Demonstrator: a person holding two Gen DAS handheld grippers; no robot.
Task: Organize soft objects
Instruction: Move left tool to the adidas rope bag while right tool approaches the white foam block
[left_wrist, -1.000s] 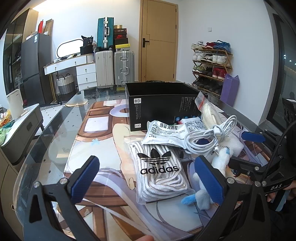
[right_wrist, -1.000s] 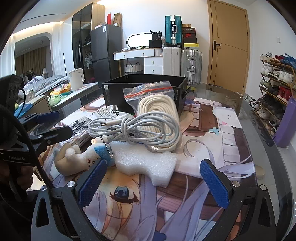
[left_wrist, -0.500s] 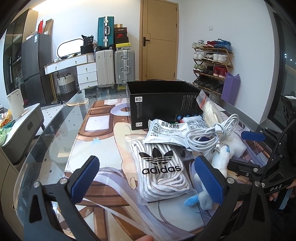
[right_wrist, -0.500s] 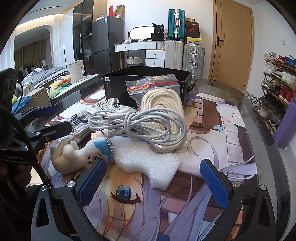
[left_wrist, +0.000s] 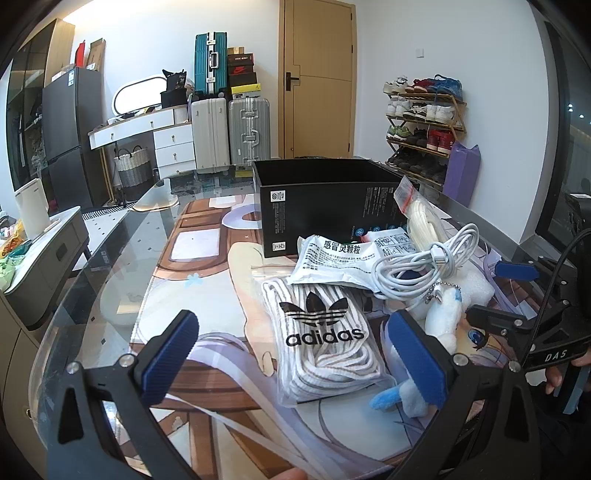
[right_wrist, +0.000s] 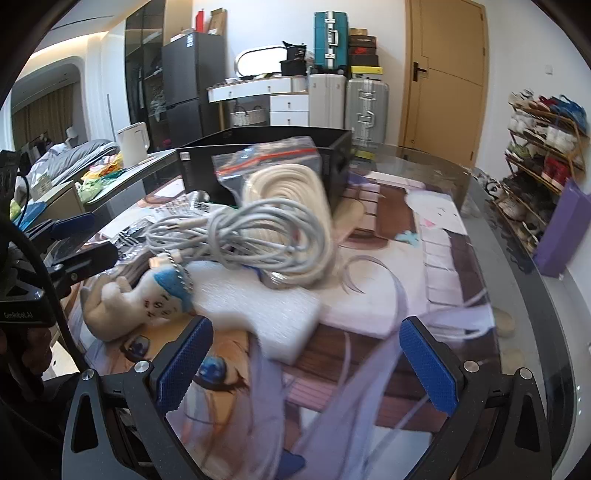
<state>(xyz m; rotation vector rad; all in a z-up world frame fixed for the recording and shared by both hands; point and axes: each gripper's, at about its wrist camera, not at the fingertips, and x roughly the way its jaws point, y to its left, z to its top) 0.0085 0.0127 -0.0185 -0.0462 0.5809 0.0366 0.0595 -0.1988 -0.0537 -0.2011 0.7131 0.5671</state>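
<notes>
While both grippers hang over the pile empty, nothing has gone into the black box (left_wrist: 325, 206) yet, so sorting looks barely begun. Left gripper (left_wrist: 295, 363): jaws spread wide, holding nothing, lined up on the bag of laces (left_wrist: 321, 339), which lies flat in front of the box, probably the first pick since it sits clear on top with no overlap on its near end. Right gripper (right_wrist: 310, 363): jaws also spread, empty, aimed at the foam block (right_wrist: 266, 314) lying well in front of the box.

All the soft stuff is bunched just in front of the box and on its right side, likely dumped there so each piece is a short lift into the open top. White cable (left_wrist: 424, 262) is coiled loose over the medicine pouch (left_wrist: 332, 262) and partly on the foam, so pulling the foam first may drag it. Bagged rope (right_wrist: 284, 192) leans against the box's front wall. Plush toy (right_wrist: 144, 299) lies on its side beside the foam, further from the box, its ball chain touching the cable. Right view is motion-blurred, so fine contact there is unclear.
</notes>
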